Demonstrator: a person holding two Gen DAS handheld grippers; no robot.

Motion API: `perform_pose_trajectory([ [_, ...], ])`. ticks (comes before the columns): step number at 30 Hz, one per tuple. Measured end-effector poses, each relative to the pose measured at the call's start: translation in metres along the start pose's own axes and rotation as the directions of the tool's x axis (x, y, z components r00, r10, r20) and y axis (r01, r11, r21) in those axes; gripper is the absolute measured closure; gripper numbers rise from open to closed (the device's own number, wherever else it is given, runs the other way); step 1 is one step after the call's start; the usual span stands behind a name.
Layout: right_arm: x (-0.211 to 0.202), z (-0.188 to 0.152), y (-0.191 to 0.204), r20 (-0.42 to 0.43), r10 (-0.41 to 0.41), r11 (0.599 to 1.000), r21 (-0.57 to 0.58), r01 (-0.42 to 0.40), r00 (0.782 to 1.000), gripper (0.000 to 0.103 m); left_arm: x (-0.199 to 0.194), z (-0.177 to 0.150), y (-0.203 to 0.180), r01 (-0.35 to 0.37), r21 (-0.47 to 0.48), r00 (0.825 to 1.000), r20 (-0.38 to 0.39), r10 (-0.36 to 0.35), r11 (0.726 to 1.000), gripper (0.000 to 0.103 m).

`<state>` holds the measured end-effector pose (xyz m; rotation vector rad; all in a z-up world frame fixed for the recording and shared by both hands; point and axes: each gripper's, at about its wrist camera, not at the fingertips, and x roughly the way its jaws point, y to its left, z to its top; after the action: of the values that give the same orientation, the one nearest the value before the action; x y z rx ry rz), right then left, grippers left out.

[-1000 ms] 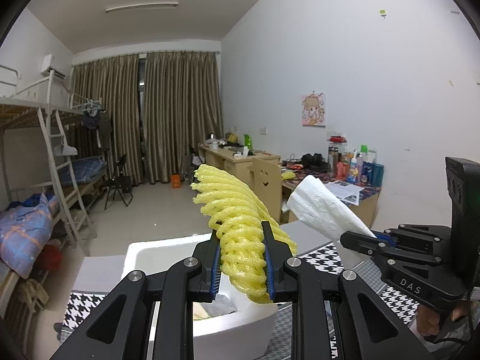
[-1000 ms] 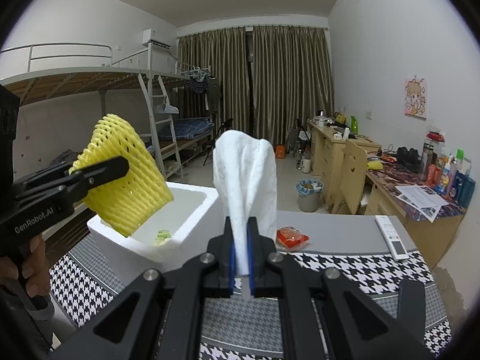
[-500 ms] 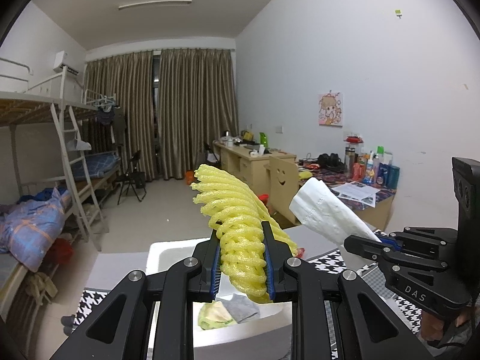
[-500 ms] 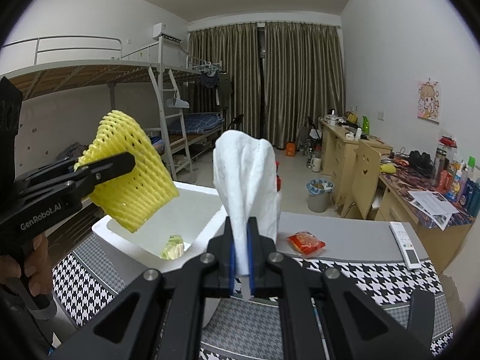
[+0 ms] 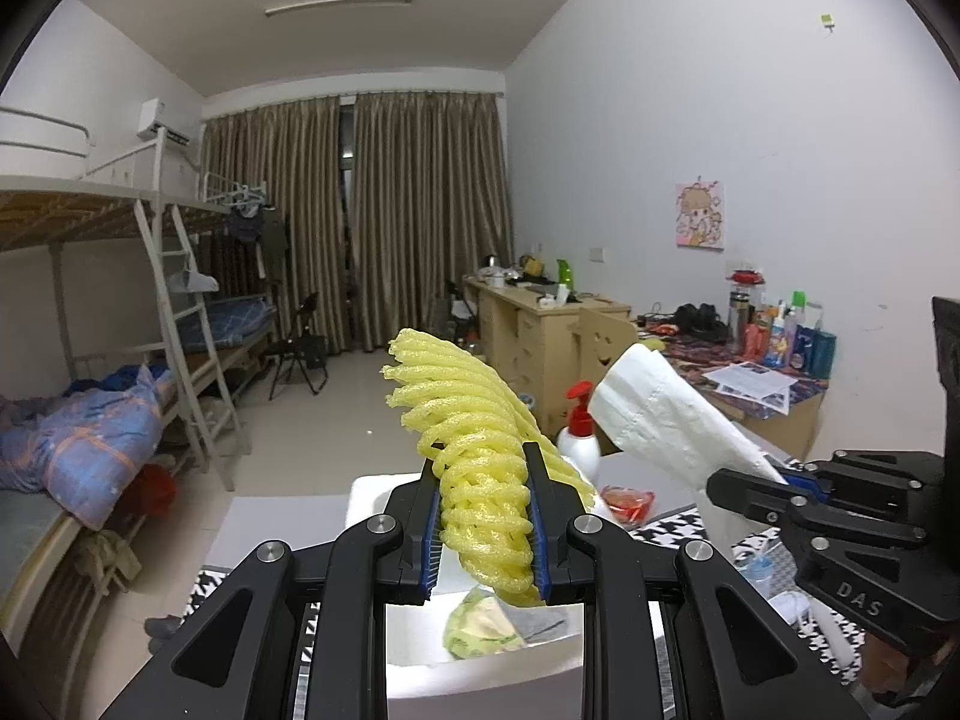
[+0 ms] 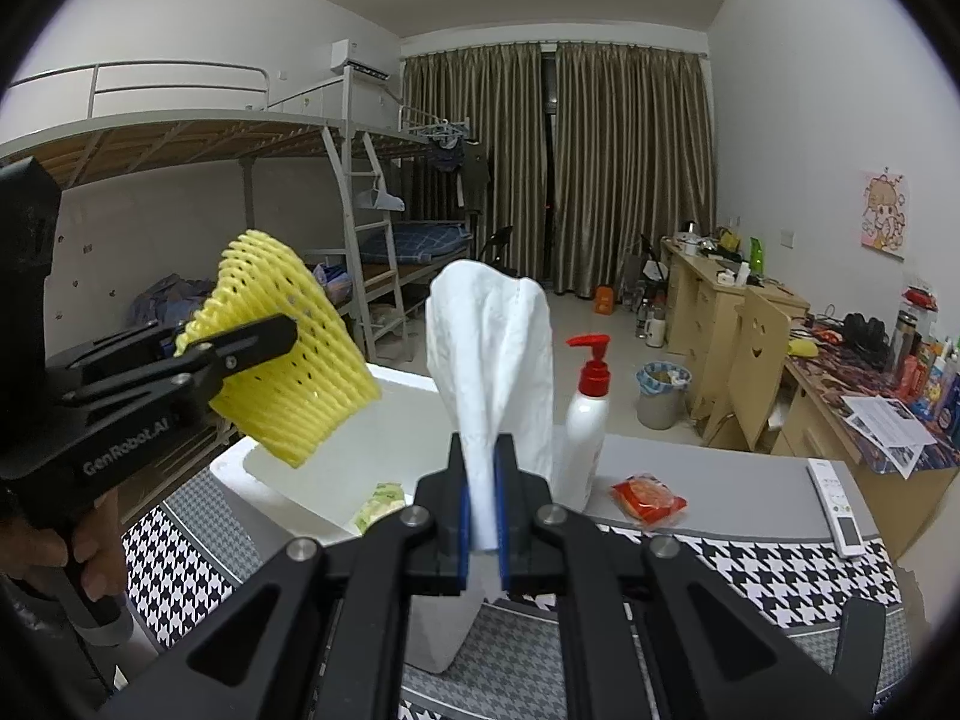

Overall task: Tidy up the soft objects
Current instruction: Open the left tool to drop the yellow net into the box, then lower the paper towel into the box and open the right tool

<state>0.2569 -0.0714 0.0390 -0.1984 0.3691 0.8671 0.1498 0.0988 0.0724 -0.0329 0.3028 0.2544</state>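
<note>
The left gripper (image 5: 485, 516), whose side reads "GenRobot.AI" in the right wrist view, is clamped on a yellow foam fruit net (image 5: 474, 450) held in the air above a white foam box (image 6: 336, 480) that has a pale green item (image 5: 477, 630) and a grey cloth (image 5: 543, 624) lying inside. The right gripper (image 6: 481, 510), marked "DAS" on its body in the left wrist view, is closed tight on a white paper towel (image 6: 498, 348) standing upright above the box's near wall. A white pump bottle (image 6: 585, 420) with a red pump and a red snack packet (image 6: 648, 498) sit on the table (image 6: 750, 492) just behind the box, beside a houndstooth mat (image 6: 762, 576).
</note>
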Motion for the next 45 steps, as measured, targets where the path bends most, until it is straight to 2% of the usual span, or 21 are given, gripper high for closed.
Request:
perform_pose_trajectory([
  [15,0.014,0.005,0.006,-0.018,0.01,1.0,-0.022,-0.01,1.0,0.093,0.024,-0.008,0.011,-0.041,-0.017,0.998,-0.047,0.04,0.999,0.079],
  [17,0.015,0.005,0.006,-0.02,0.008,1.0,-0.025,-0.009,1.0,0.093,0.029,-0.01,0.014,-0.042,-0.017,0.997,-0.059,0.041,0.999,0.076],
  [20,0.017,0.007,0.005,-0.022,0.005,1.0,-0.023,-0.005,1.0,0.093,0.036,-0.012,0.018,-0.042,-0.021,0.996,-0.08,0.04,0.999,0.054],
  [21,0.017,0.007,0.006,-0.023,0.003,1.0,-0.024,-0.003,1.0,0.093,0.037,-0.013,0.02,-0.043,-0.03,0.996,-0.084,0.04,0.999,0.04],
  [22,0.018,0.007,0.006,-0.023,-0.001,1.0,-0.026,0.0,1.0,0.093,0.037,-0.014,0.023,-0.047,-0.039,0.995,-0.085,0.043,0.998,0.031],
  [25,0.017,0.007,0.008,-0.024,-0.002,1.0,-0.028,0.002,1.0,0.093,0.037,-0.014,0.03,-0.068,-0.058,0.995,-0.082,0.063,0.996,0.021],
  [31,0.017,0.011,0.015,-0.019,-0.003,0.999,-0.039,0.003,1.0,0.093,0.03,-0.015,0.034,-0.072,-0.067,0.996,-0.065,0.068,0.995,0.011],
  [45,0.021,0.018,0.027,-0.006,-0.005,0.997,-0.076,0.004,1.0,0.093,0.012,-0.018,0.044,-0.089,-0.085,0.996,-0.031,0.087,0.992,0.004],
])
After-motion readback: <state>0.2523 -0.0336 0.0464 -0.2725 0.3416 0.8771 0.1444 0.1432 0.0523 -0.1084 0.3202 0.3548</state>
